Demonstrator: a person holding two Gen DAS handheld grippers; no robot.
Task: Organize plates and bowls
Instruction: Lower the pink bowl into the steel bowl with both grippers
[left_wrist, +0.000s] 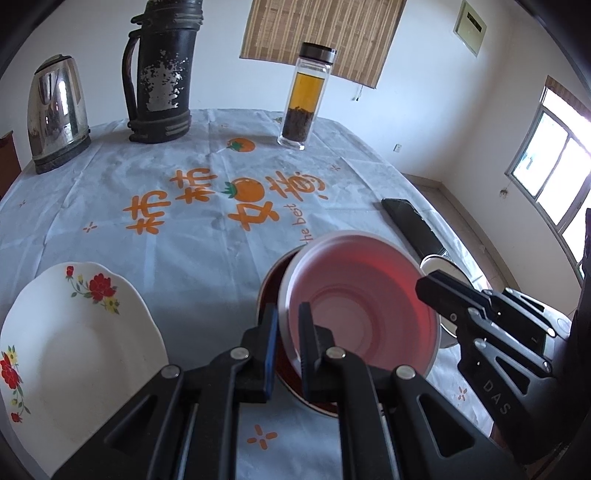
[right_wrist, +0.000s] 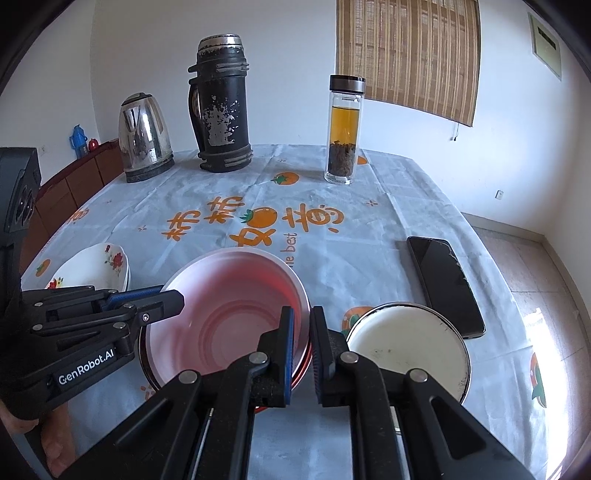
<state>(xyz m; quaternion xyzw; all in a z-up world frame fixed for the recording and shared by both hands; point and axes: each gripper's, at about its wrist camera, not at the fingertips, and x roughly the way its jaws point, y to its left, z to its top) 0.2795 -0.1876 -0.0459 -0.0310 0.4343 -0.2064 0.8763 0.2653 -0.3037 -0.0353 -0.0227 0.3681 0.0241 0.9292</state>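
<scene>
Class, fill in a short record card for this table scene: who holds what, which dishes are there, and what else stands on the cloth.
left claw: shut on pink bowl's rim
right claw: shut on the opposite rim
pink bowl: tilted, over a red dish
floral plate: left of bowl
white enamel bowl: right of bowl
back of table: steel kettle, black thermos, tea bottle
right edge: phone

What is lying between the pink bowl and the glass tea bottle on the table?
Only bare tablecloth, printed with orange characters and a persimmon, lies between the pink bowl and the tea bottle. Both wrist views show this.
</scene>
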